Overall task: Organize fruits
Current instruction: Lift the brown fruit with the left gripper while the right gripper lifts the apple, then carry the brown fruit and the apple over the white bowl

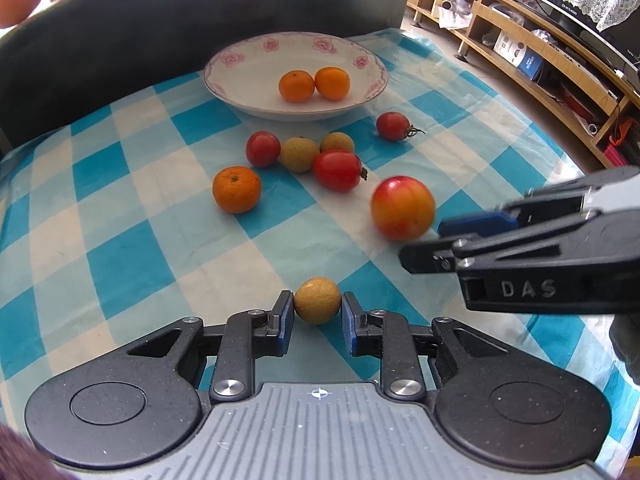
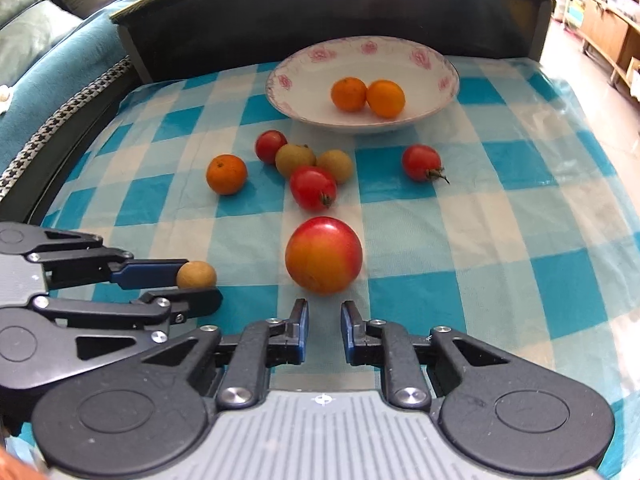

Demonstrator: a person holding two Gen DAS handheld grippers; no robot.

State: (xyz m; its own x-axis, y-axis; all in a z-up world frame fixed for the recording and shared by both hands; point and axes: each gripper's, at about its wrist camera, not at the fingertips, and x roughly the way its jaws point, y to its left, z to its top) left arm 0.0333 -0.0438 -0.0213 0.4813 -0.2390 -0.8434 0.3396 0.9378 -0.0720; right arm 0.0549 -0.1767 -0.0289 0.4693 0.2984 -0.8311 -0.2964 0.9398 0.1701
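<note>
fruit lies scattered over a blue-and-white checked cloth (image 1: 120, 208) on the worktop, and only two small oranges (image 1: 297, 86) sit side by side in the flowered bowl (image 1: 240, 68) at the far edge, so most of the sorting looks not yet done. left claw (image 1: 317, 312) has its blue pads closed on a small tan longan (image 1: 318, 300) low over the cloth, gripped at its widest part, probably so the round skin will not slip when it is lifted. right claw (image 2: 324, 322) is closed down as far as it goes yet holds nothing (its pads show a bare gap); the big red-and-yellow plum (image 2: 324, 255) rests just beyond its tips, untouched, which suggests the plum is this hand's target and that the pads would have to spread before they could take it. loose between the claws and the bowl lie one orange (image 2: 226, 174), three red cherry tomatoes, one (image 2: 421, 162) apart to the right, and two more longans (image 2: 295, 159) huddled with the other tomatoes. the left wrist view shows the pinch on the longan head-on and the wooden shelving (image 1: 540, 60) off to the right; the right wrist view shows the same grip from the side, the empty gap of its own pads, and a sofa cushion (image 2: 24, 24) at left.
</note>
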